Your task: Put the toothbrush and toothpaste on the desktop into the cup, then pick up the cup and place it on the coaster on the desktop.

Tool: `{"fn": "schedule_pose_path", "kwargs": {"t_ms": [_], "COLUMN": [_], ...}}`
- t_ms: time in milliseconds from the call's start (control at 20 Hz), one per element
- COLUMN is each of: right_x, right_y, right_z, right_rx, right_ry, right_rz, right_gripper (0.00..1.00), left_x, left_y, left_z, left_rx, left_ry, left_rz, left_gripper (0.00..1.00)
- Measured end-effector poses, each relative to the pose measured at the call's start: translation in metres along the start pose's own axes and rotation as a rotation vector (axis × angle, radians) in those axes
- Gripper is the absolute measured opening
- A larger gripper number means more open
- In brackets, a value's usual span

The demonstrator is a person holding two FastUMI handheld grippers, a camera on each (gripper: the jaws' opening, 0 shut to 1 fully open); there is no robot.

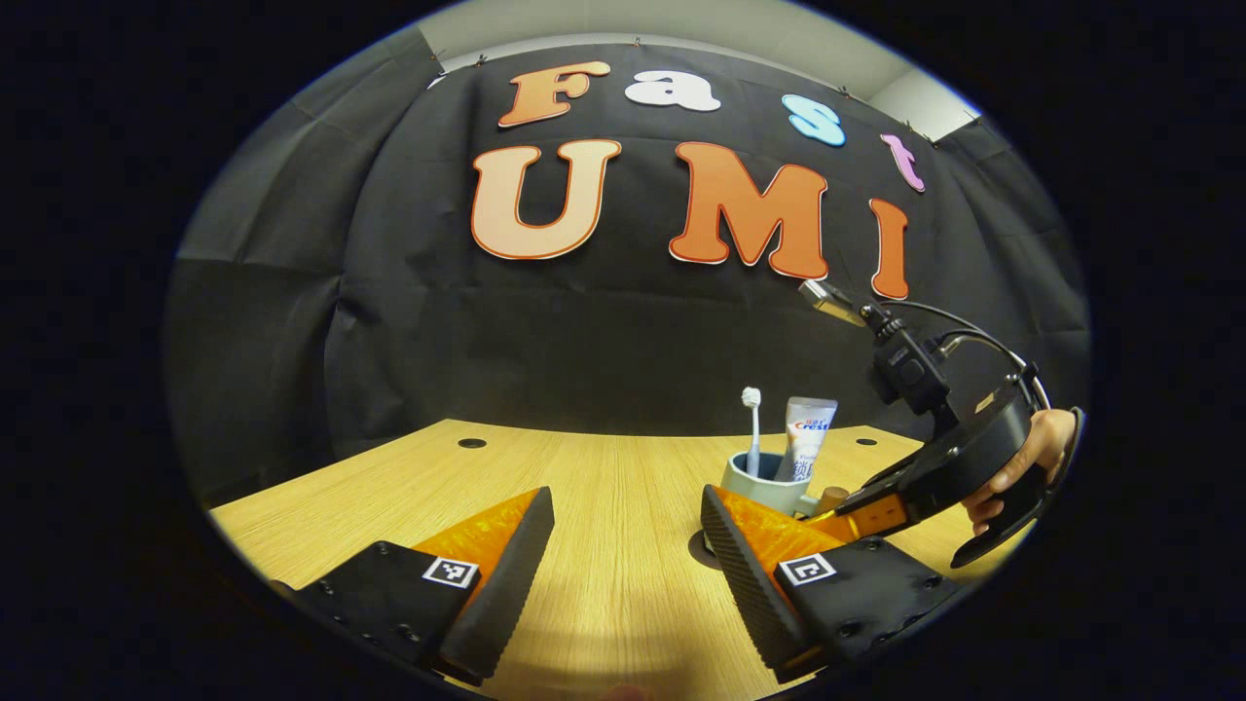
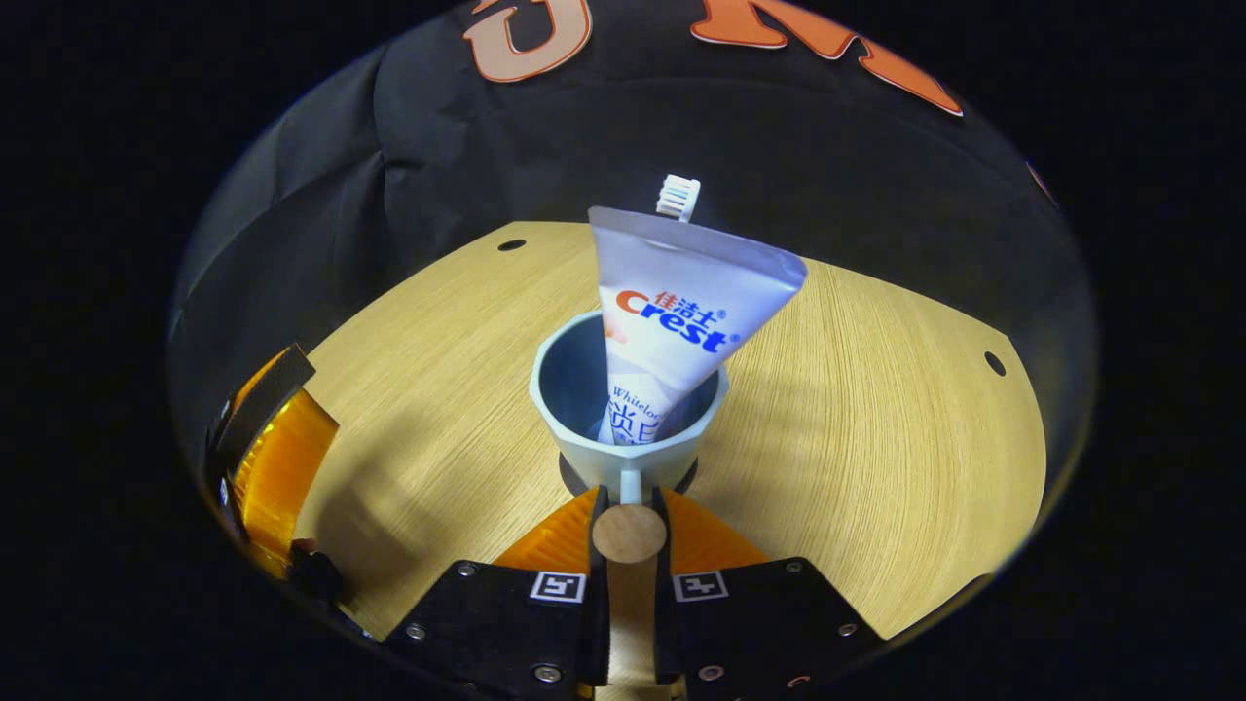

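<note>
Left gripper view: left gripper (image 1: 628, 531) spread wide, nothing between fingers, above wooden desktop (image 1: 604, 487). Ahead-right, cup (image 1: 754, 482) holds toothbrush (image 1: 751, 428) and toothpaste tube (image 1: 808, 438); right gripper (image 1: 857, 506), hand-held, at cup's handle.

Right gripper view: right gripper (image 2: 629, 516) clenched on cup's wooden handle (image 2: 629, 533). Cup (image 2: 574, 389) just ahead, on dark coaster (image 2: 574, 479); toothpaste tube (image 2: 681, 321) leans inside, toothbrush (image 2: 677, 198) behind. Left gripper (image 2: 277, 448) far left.

This is a staged recording booth, not a lived-in room. Black cloth (image 1: 604, 341) hangs as a wall directly behind the pale wood-grain worktop (image 1: 623, 487), creased and pinned along its top edge, with a strip of plain light wall (image 1: 681, 24) showing above it. The worktop has small round cable holes (image 1: 472, 443) near its back edge, like an office desk.
</note>
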State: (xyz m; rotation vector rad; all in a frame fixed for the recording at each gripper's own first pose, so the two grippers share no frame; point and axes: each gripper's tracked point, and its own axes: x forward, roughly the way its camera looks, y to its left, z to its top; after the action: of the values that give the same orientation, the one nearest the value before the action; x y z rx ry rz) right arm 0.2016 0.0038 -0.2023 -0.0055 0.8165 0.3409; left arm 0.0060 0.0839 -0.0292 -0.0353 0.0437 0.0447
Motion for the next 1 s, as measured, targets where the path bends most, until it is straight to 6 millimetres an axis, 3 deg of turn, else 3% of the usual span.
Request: {"fn": "schedule_pose_path", "kwargs": {"t_ms": [350, 450, 600, 1000], "right_x": [0.000, 0.001, -0.005, -0.026], "right_y": [-0.004, -0.008, -0.014, -0.022], "right_z": [0.002, 0.010, 0.015, 0.022], "right_rx": [-0.019, -0.022, -0.054, -0.043], "right_ry": [-0.015, -0.052, -0.098, -0.212], "right_rz": [-0.004, -0.005, -0.017, 0.006], "right_gripper": [0.21, 0.27, 0.45, 0.64], "left_x": [0.004, 0.004, 0.003, 0.013], "left_y": [-0.007, -0.011, -0.015, -0.031], "left_z": [-0.005, -0.007, -0.004, 0.012], "left_rx": [-0.019, -0.019, -0.015, 0.008], "left_ry": [0.024, 0.027, 0.026, 0.003], "left_rz": [0.002, -0.001, -0.003, -0.012], "left_gripper": [0.96, 0.96, 0.96, 0.96]}}
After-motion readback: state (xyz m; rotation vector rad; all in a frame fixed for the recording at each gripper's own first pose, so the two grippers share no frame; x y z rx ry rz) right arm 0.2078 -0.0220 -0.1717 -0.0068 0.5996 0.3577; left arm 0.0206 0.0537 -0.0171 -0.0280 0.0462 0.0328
